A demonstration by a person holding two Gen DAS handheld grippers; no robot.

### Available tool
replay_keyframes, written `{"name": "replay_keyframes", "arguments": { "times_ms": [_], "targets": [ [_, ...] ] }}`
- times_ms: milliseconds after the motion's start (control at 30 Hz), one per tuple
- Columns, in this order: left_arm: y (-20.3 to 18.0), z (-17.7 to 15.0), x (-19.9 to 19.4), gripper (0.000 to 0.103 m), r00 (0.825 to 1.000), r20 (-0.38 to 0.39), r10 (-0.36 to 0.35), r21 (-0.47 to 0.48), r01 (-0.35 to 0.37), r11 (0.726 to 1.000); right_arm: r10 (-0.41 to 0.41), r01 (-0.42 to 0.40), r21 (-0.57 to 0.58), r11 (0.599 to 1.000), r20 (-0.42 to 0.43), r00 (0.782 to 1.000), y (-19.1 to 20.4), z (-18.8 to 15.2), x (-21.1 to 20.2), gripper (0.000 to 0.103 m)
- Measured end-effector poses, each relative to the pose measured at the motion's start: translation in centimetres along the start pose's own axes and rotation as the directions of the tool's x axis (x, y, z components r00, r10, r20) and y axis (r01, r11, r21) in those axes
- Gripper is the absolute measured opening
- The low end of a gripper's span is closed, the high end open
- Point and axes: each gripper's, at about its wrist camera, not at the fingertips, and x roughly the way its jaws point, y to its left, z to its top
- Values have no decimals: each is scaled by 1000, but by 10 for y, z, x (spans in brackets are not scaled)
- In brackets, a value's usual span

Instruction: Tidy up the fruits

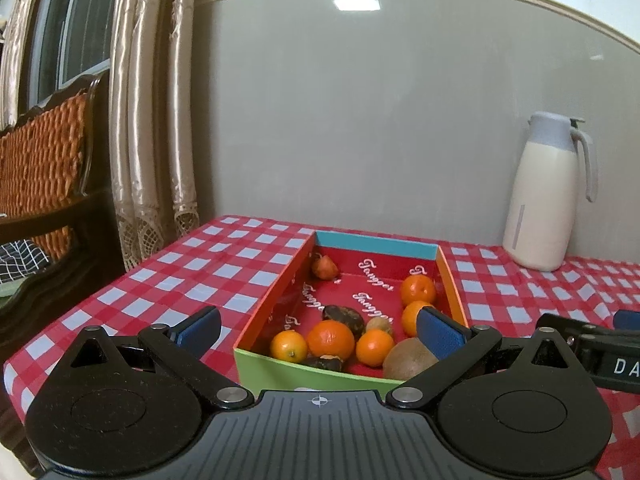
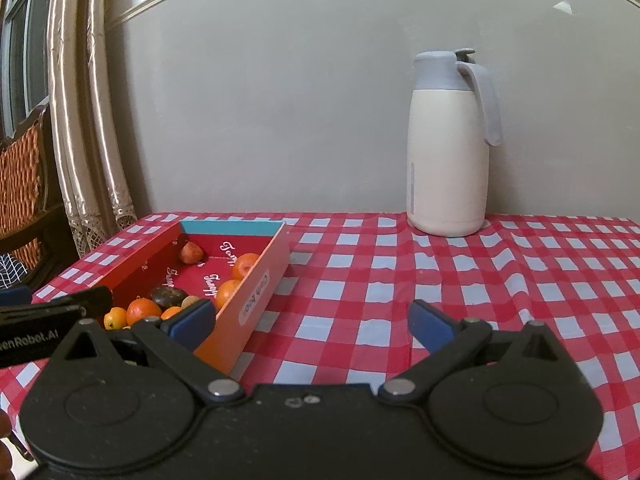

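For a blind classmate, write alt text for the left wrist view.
An open left gripper faces a red box of oranges, a kiwi and dark fruits on a red checked tablecloth. A cream jug stands by the wall.

The desk (image 2: 360, 280) wore a red-and-white checked cloth. The box (image 1: 276, 300) had an orange outer wall, a green near end, a turquoise far end and a red inside with white script. In it lay bright orange oranges (image 1: 331, 339), a brown kiwi (image 1: 408, 358) and a dark brown fruit (image 1: 343, 316). The jug (image 2: 448, 160) was cream with a grey-blue top and handle. The wall (image 1: 360, 120) was plain grey with a pale moulding. The curtains (image 1: 148, 100) were shiny beige with lace hems. The left gripper (image 1: 319, 330) and the right gripper (image 2: 311, 322) were black with blue pads.
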Motion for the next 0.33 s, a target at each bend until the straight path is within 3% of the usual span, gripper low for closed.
{"name": "replay_keyframes", "arguments": {
  "times_ms": [333],
  "targets": [
    [1,1,-4,103,999,28,-35,-5,35,999,6,-6,-2,1000,1,1000,2,1,0,103]
  ]
}}
